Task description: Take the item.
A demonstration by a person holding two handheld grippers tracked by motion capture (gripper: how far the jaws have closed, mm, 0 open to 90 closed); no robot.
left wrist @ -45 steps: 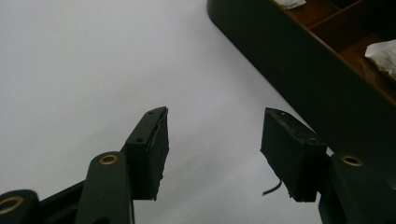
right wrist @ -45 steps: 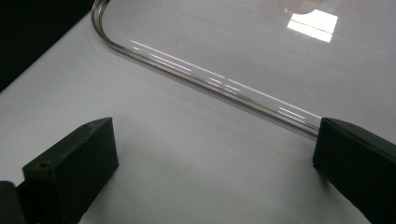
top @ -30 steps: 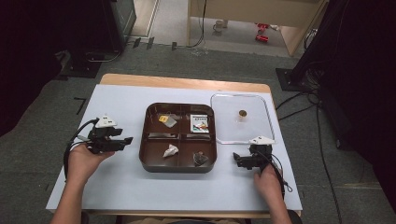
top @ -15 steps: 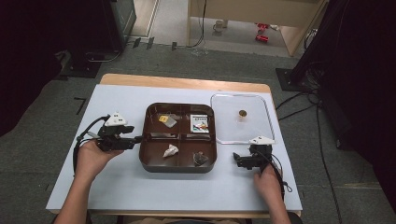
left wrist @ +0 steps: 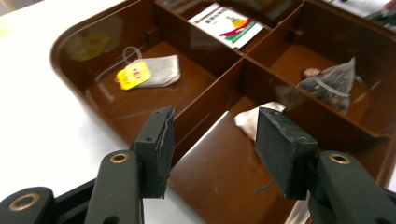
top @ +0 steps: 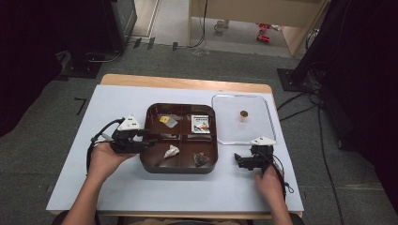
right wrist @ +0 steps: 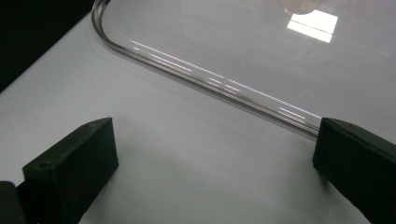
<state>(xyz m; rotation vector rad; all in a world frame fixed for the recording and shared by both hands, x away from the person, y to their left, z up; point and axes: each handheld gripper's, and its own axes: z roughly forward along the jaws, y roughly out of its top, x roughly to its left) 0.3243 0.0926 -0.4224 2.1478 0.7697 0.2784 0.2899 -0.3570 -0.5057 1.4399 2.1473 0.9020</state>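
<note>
The tabletop (top: 117, 197) carries a brown four-compartment tray (top: 180, 170) at its centre and a clear lid (top: 220, 136) at the tray's three o'clock, with a small round brown piece (top: 243, 114) on it. Over the last second the left tool (top: 149, 142) has slid from open tabletop toward three o'clock; its spread, empty jaws now overhang the tray's nine o'clock rim, aimed at the white tea bag (top: 171, 151) in the near-left compartment, probably the next pick. The right tool (top: 237, 160) has stayed resting at the lid's six o'clock edge, jaws wide apart, holding nothing.
</note>
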